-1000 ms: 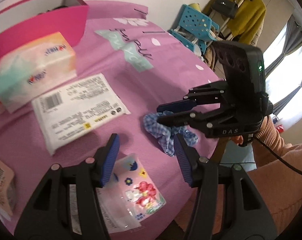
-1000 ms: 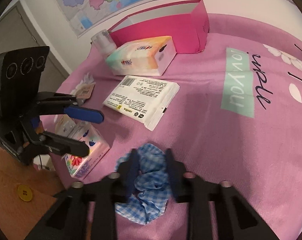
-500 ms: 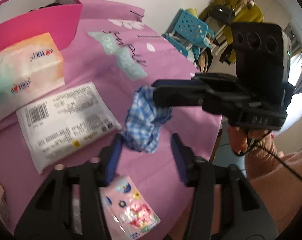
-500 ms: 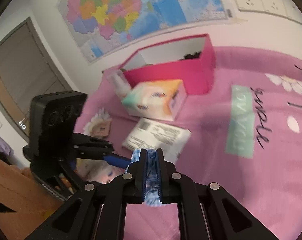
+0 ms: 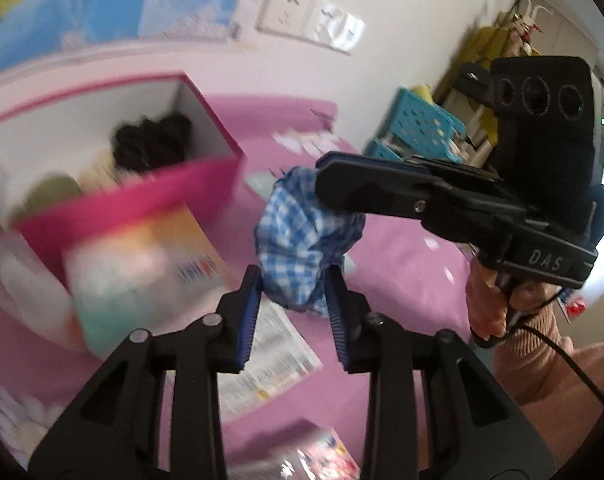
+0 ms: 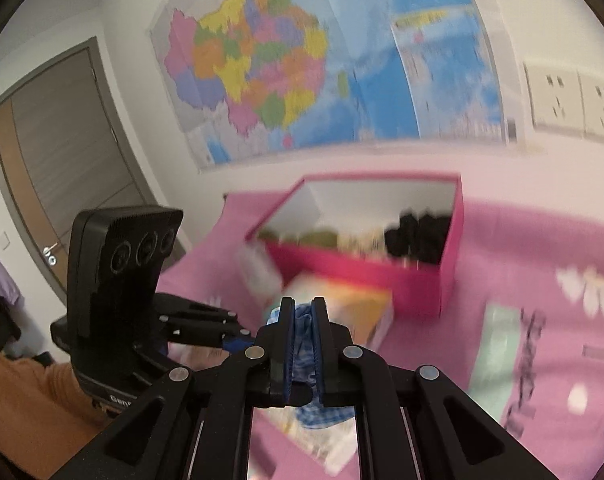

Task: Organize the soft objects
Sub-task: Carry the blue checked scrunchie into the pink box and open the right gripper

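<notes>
The cloth [image 5: 302, 232] hangs above the desk [image 5: 402, 248], clamped in the right hand-held gripper [image 5: 322, 180] and pinched between the left hand-held gripper's [image 5: 292, 280] fingers. Behind it sits the open box [image 5: 134, 196], a tissue pack [image 5: 142, 264] just before it. A map [image 6: 302, 60] hangs on the wall behind.

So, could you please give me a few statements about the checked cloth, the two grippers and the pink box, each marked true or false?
1. The right gripper is shut on the blue checked cloth. True.
2. The cloth lies flat on the pink cover. False: it hangs in the air.
3. The left gripper has the cloth's lower end between its fingers. True.
4. The pink box is empty. False: a black item sits inside.
5. The box's lid is on. False: its top is open.
</notes>
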Available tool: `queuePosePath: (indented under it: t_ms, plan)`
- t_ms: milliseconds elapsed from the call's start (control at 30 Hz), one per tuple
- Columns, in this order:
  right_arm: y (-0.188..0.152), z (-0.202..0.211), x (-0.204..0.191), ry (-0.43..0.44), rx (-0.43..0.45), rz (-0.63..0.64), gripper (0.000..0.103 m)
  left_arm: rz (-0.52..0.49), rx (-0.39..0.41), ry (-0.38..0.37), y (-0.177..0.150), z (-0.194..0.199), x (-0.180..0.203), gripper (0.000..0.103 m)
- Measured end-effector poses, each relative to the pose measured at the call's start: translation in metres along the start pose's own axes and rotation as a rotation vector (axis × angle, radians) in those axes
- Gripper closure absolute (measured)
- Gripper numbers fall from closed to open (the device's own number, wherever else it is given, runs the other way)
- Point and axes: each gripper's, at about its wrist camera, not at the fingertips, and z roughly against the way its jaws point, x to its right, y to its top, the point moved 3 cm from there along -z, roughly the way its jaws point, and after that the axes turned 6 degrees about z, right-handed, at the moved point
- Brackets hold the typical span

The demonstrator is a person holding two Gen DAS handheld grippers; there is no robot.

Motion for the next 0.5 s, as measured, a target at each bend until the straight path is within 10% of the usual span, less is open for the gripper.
queuePosePath:
  t_ms: [500]
  plan:
    - [0.074,-0.063,0.050,-0.082,0.026,-0.006,0.096,0.090,0.034,0.151,0.091,-0.028,-0.053,0.068]
